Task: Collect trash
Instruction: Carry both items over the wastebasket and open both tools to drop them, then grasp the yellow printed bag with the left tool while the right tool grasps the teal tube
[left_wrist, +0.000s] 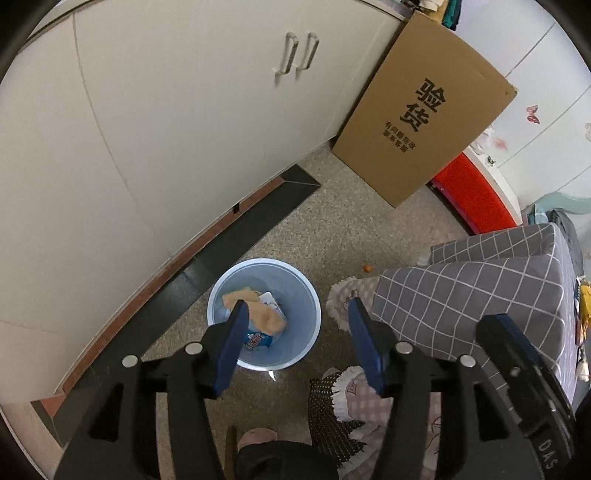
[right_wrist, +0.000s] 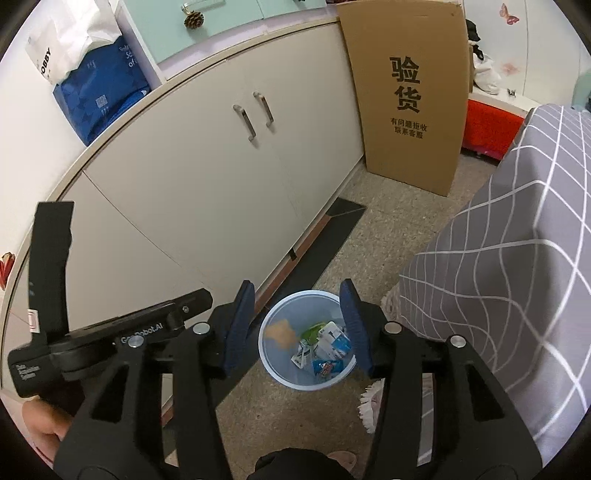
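Observation:
A light blue trash bin (left_wrist: 303, 295) stands on the speckled floor by the cabinet; it also shows in the right wrist view (right_wrist: 275, 365). Inside lie a tan crumpled piece (left_wrist: 264, 314), white wrappers (right_wrist: 328, 341) and a blue snack packet (right_wrist: 327, 367). In the right wrist view a blurred tan piece (right_wrist: 280, 332) is in the air over the bin. My left gripper (left_wrist: 297, 308) is open and empty above the bin. My right gripper (right_wrist: 297, 290) is open and empty above the bin.
White cabinet doors (left_wrist: 166, 122) run along the left. A tall cardboard box (left_wrist: 424, 114) leans at the cabinet's end. A bed with grey checked cover (right_wrist: 517, 240) is on the right. A small orange bit (left_wrist: 367, 268) lies on the floor. Slippers (left_wrist: 351, 295) lie by the bed.

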